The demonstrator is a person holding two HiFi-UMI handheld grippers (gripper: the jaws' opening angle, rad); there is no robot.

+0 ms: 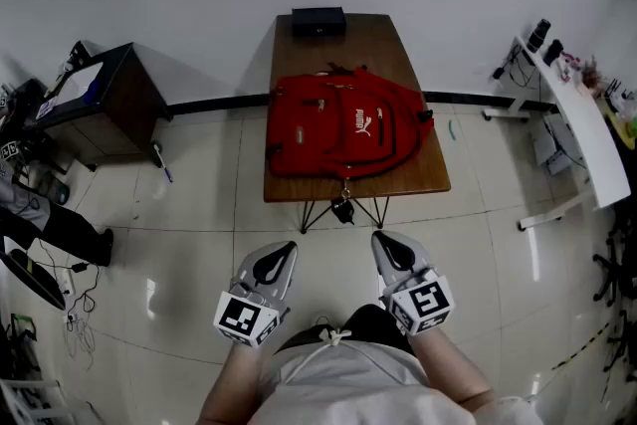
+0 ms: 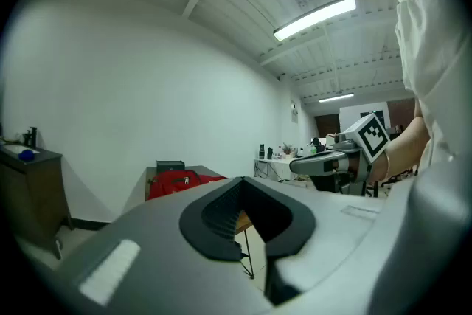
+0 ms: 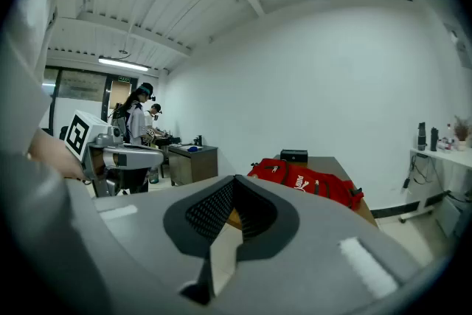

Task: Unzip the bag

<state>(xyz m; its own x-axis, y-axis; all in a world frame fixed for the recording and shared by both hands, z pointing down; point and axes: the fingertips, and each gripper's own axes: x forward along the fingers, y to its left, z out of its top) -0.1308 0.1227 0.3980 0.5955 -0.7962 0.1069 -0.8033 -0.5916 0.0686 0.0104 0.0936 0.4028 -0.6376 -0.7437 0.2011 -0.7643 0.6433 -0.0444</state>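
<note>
Ahead of both tools, well apart from their tips, the red backpack (image 1: 343, 124) lies flat on a wooden table (image 1: 383, 40). A black box (image 1: 318, 20) sits at the table's far end, beyond the bag.

You hold the left gripper (image 1: 283, 250) and the right gripper (image 1: 384, 240) low in front of your waist, side by side and apart from each other. Both point forward toward the table's near edge, with their tips angled slightly toward each other. Each marker cube faces up at the rear of its tool, close to your body. Your forearms (image 1: 234, 378) come in bare from below, elbows spread outward and wrists roughly in line with the tools.

- **Left gripper:** jaws together at the tip, nothing between them.
- **Right gripper:** jaws likewise together, nothing held.

Neither tool touches the backpack or the table. Off to the left of the left gripper stands a dark cabinet (image 1: 109, 105). Off to the right of the right gripper stands a white desk (image 1: 582, 129). The backpack's zip sliders are too small to make out.
</note>
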